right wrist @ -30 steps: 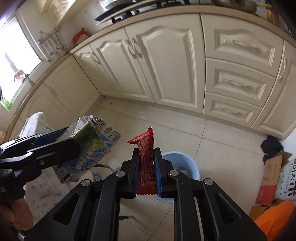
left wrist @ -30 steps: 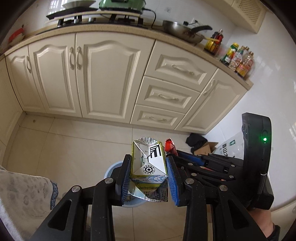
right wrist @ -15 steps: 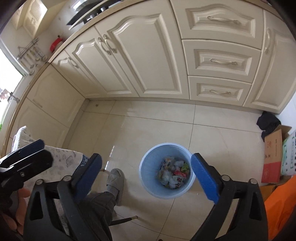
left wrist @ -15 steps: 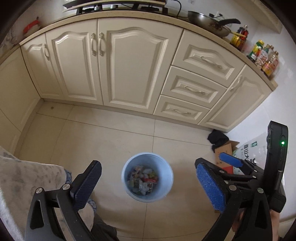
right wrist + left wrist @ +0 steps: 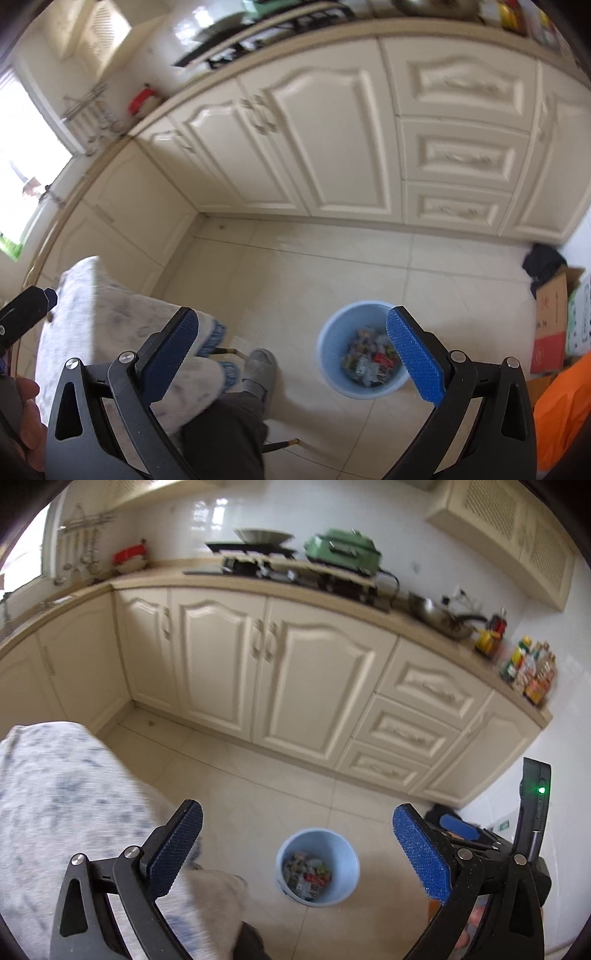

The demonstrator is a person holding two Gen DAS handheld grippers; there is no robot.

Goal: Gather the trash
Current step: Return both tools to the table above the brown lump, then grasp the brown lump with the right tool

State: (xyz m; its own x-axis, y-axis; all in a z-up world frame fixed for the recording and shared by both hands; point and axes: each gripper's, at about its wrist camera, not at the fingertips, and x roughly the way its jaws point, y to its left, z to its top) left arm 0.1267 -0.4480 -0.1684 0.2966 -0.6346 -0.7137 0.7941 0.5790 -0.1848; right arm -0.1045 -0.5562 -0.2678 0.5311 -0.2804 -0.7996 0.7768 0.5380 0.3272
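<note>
Bin (image 5: 317, 864) contents too small to ID; counter bottles (image 5: 532, 672) blurred.

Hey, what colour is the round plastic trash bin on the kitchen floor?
Light blue: the round plastic trash bin shows best in the right wrist view, already holding mixed wrappers.

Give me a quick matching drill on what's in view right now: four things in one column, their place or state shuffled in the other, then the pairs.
Things:
1. blue bin
2. left gripper
3. cardboard box
4. frying pan

Place or state:
A. on the countertop
B. jaws wide apart, nothing between them
C. on the floor tiles, trash inside
D. on the floor by the wall, beyond the bin

Pairs: 1-C, 2-B, 3-D, 4-A
</note>
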